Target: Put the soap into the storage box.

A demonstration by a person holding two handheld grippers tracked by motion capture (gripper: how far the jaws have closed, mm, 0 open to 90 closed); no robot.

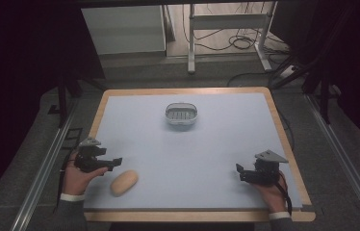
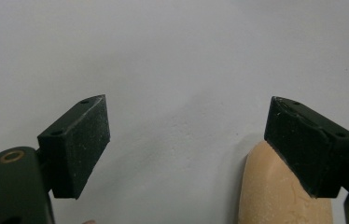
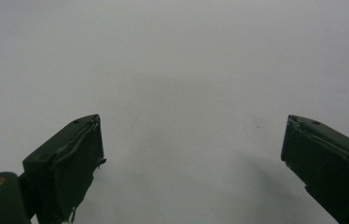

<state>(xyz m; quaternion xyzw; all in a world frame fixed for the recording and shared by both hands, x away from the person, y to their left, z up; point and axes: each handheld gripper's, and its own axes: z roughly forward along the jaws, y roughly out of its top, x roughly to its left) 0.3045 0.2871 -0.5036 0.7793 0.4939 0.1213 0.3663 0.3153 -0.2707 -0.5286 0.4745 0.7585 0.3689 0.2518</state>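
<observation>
Your left claw (image 1: 113,162) stands wide apart, nothing between its pads, low over the pale blue table (image 1: 192,159). The tan, oblong bread roll (image 1: 123,182) lies near the table's front left edge, just beside that claw; in the left gripper view the roll (image 2: 280,196) sits partly behind the right-hand jaw. Your right claw (image 1: 240,172) is also wide, holding nothing, near the table's right edge. The small white slotted oval basket (image 1: 181,115) stands well apart, toward the far side.

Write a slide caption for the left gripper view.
Left claw open over the pale mat, a tan bread roll lying under its right-hand jaw.
</observation>
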